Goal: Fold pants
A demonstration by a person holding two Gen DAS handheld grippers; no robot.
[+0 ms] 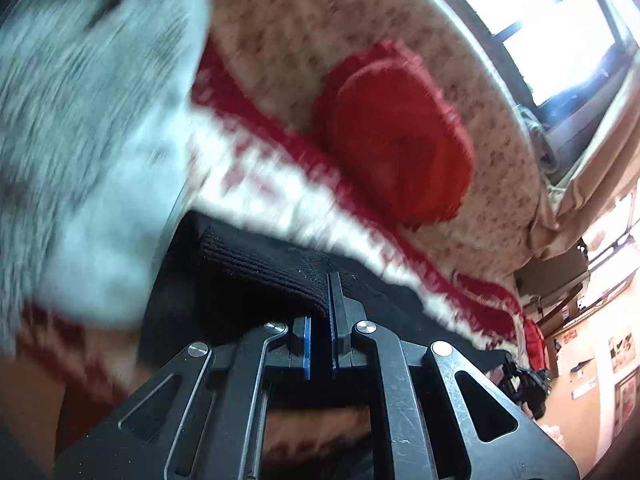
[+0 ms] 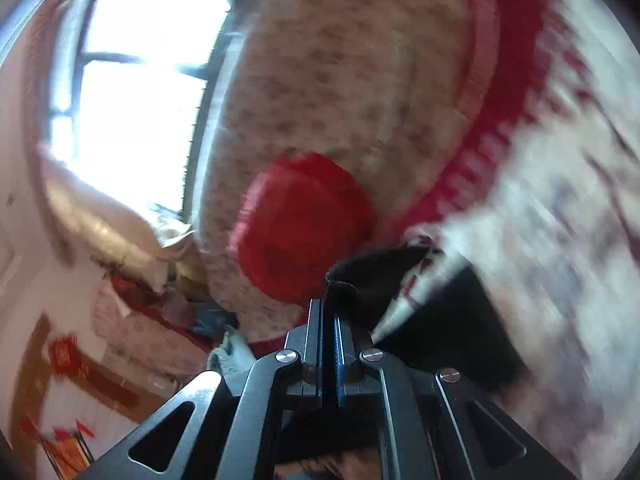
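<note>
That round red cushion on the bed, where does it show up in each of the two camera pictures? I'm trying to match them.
Left wrist view: the red cushion lies right of centre, above the left gripper, on the speckled beige bedcover.
Right wrist view: the cushion sits just left of centre, just above the right gripper.
Shared landmark: the bright window, upper right in the left view, upper left in the right view.

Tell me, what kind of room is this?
Most likely a bedroom in someone's home. A bed with a speckled beige cover fills the view, a round red cushion lies on it, and a curtained window stands behind. Pictures hang on the wall.
</note>
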